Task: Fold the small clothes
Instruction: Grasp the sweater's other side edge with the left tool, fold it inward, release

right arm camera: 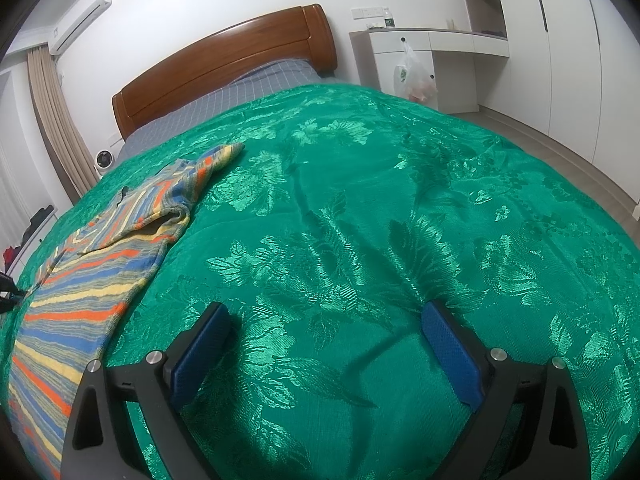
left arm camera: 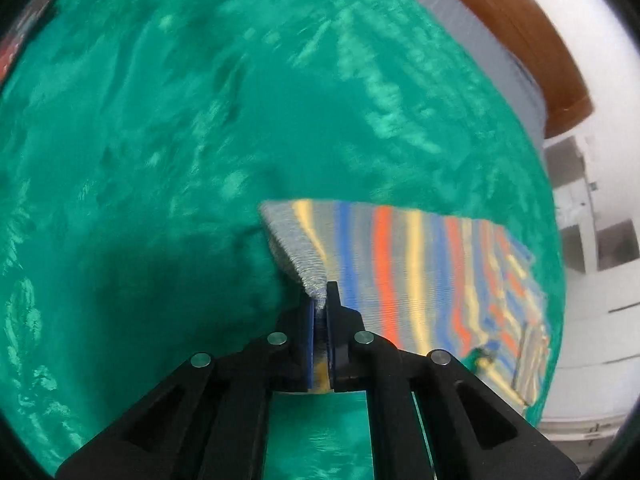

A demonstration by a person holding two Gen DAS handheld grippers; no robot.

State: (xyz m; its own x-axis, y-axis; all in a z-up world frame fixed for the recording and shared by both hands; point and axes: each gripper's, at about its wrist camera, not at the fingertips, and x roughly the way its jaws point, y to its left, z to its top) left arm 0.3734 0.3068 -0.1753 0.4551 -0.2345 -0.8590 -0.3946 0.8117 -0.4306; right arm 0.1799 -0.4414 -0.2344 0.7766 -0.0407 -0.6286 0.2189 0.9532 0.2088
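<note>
A small striped knit garment [left arm camera: 404, 272], with orange, blue, yellow and grey bands, lies on the green bedspread [left arm camera: 160, 140]. My left gripper [left arm camera: 320, 304] is shut on a corner of its grey ribbed hem and lifts that corner slightly. In the right wrist view the garment [right arm camera: 92, 272] lies spread at the left, one sleeve pointing toward the headboard. My right gripper [right arm camera: 326, 344] is open and empty above bare bedspread [right arm camera: 360, 200], to the right of the garment. The left gripper tip [right arm camera: 8, 292] shows at the far left edge.
A wooden headboard [right arm camera: 224, 60] and grey checked sheet [right arm camera: 248, 92] are at the far end of the bed. A white desk [right arm camera: 420, 52] with a hanging plastic bag [right arm camera: 412, 76] and wardrobes [right arm camera: 560, 40] stand at the right. Curtains [right arm camera: 56, 120] hang at the left.
</note>
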